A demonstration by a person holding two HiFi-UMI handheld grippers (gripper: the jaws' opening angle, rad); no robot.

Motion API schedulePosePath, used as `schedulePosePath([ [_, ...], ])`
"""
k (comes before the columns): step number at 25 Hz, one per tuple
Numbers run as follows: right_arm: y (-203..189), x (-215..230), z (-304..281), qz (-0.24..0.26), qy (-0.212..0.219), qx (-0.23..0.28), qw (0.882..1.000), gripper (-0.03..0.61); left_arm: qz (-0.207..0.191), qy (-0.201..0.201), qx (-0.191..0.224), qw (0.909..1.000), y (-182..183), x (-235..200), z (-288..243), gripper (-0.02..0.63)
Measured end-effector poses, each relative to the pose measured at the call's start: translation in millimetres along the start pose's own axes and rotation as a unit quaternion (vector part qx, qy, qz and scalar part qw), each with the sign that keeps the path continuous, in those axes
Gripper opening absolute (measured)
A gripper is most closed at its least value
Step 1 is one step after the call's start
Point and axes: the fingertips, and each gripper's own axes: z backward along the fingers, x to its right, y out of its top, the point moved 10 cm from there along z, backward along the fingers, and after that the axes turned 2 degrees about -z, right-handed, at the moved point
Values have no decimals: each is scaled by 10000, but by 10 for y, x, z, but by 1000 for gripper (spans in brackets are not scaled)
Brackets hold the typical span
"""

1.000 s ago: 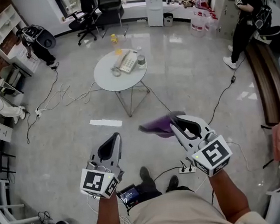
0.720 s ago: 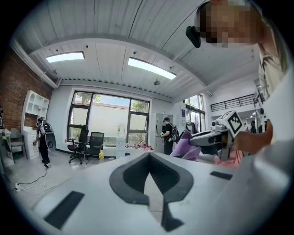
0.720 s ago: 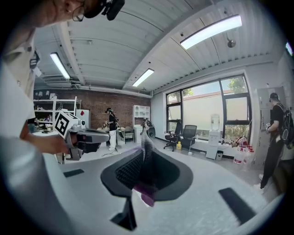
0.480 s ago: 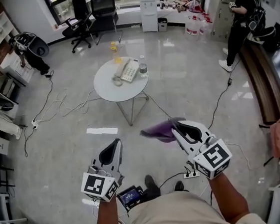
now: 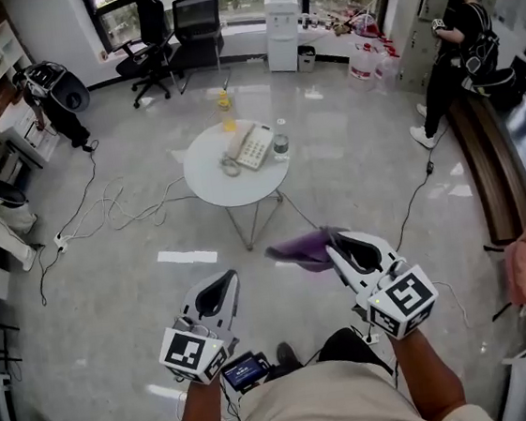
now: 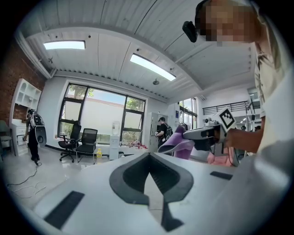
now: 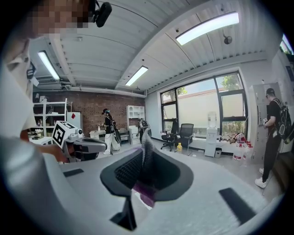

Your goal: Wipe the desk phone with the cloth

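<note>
Glossy grey floor lies between me and the round white table (image 5: 205, 178). The desk phone (image 5: 254, 145) sits on top of it, well apart from both grippers. A small clear bottle (image 5: 281, 143) stands just beside the phone on its right, and what looks like the phone's coiled cord lies at its near left.

The right gripper (image 5: 333, 241) has its jaws closed on one edge of the purple cloth (image 5: 296, 248), and the rest of the cloth droops out ahead and to the left. The left gripper (image 5: 227, 276) has its jaws pressed together with nothing between them.

I judge this step to be the approach, carrying the cloth to the table. I want a firm pinch and the loose part of the cloth leading, so that fabric and not the jaw tips meets the plastic. A light phone on a smooth top will probably slide, so the left gripper could steady its body. The bottle is close enough to tip on a wide stroke.

Cables (image 5: 121, 207) trail across the floor left of the table. A white strip (image 5: 187, 257) lies on the floor in front of it, and a yellow bottle (image 5: 224, 100) stands beyond it. Another person (image 5: 448, 52) stands well off to the right, and office chairs (image 5: 198, 14) stand by the windows. None of these blocks a straight walk in.
</note>
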Motion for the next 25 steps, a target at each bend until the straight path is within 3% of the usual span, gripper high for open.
schedulePosePath([
  [14, 114, 416, -923, -31, 362, 10, 9993, 60, 148, 363, -287, 9988, -117, -607, -227, 8],
  [25, 70, 1612, -1850, -213, 719, -172, 9970, 60, 154, 575, -463, 9971, -68, -1098, -1583, 8],
])
